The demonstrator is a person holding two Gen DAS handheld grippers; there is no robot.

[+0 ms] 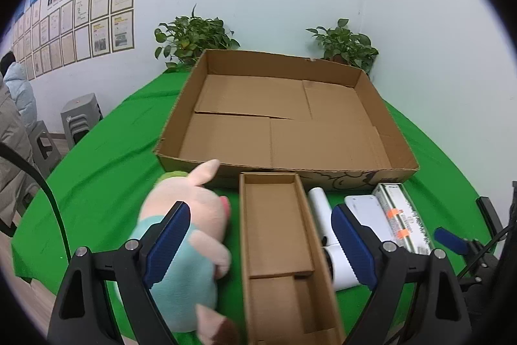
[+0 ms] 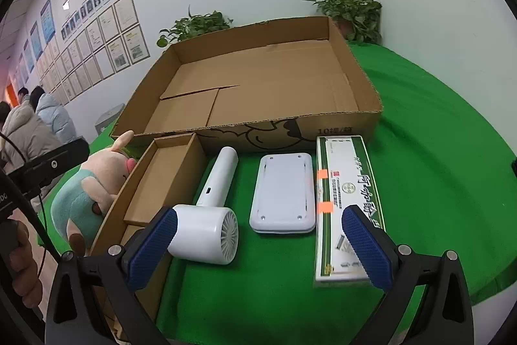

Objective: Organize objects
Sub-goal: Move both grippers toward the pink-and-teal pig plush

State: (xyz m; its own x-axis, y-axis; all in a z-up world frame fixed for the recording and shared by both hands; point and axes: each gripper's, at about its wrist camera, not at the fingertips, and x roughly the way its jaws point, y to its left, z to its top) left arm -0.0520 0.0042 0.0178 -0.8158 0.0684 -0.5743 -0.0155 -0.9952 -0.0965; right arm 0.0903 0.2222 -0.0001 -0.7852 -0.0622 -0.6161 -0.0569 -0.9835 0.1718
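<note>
Since nothing's been picked up yet, this looks like the very start of the sorting job. Closest in, the left claw (image 1: 260, 243) is spread wide with nothing between its blue pads, hovering over the near end of a narrow cardboard tray (image 1: 281, 235), with the plush pig (image 1: 185, 225) just to its left, leaning against the tray's side. The right claw (image 2: 258, 243) is wide open too and holding nothing; in its view the white hair dryer (image 2: 208, 215) lies just ahead toward its left finger, a flat white device (image 2: 282, 194) sits in the middle, and a long green-and-white box (image 2: 347, 206) lies toward the right finger. All five items are lined up in a row on the green surface (image 2: 436, 167), close together but not stacked. Just behind them is the big shallow cardboard box (image 2: 252, 86), which has only loose cardboard flaps on its floor, so I'd guess that's where everything's meant to go. Farther back there are two potted plants (image 1: 194, 36) against the wall. Next move, imo: the right claw needs to drop onto the dryer or the flat device and close on it, then lift it over the near wall of the big box. The dryer's rounded head could slip, so the handle seems the safer grab.
</note>
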